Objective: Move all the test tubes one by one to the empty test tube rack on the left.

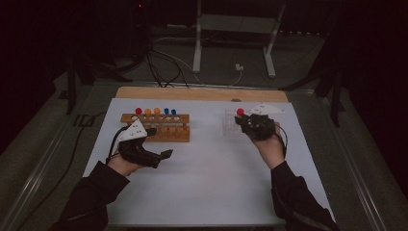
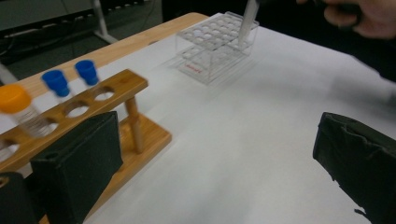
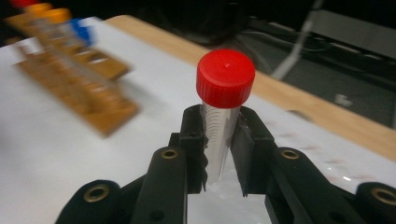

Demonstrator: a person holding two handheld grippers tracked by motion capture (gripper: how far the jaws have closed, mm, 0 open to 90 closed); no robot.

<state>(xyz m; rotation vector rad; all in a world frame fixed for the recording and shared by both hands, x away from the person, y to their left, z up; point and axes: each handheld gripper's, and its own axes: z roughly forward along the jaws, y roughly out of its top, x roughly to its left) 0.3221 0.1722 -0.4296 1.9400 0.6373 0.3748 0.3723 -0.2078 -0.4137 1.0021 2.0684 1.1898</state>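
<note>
The right tongs (image 3: 218, 161) grip the red-capped tube (image 3: 223, 100) upright, its long axis vertical, directly above the clear rack (image 2: 215, 46), so the coming move is probably straight down into a hole. The left tongs (image 2: 212, 154) hang open and empty, well apart from that rack, beside the wooden rack (image 1: 161, 126).

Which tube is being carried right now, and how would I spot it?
Look right of the wooden rack, above the clear plastic rack. There the right gripper clamps a clear tube between its fingers. Its red cap stands alone, away from the rack's caps.
</note>
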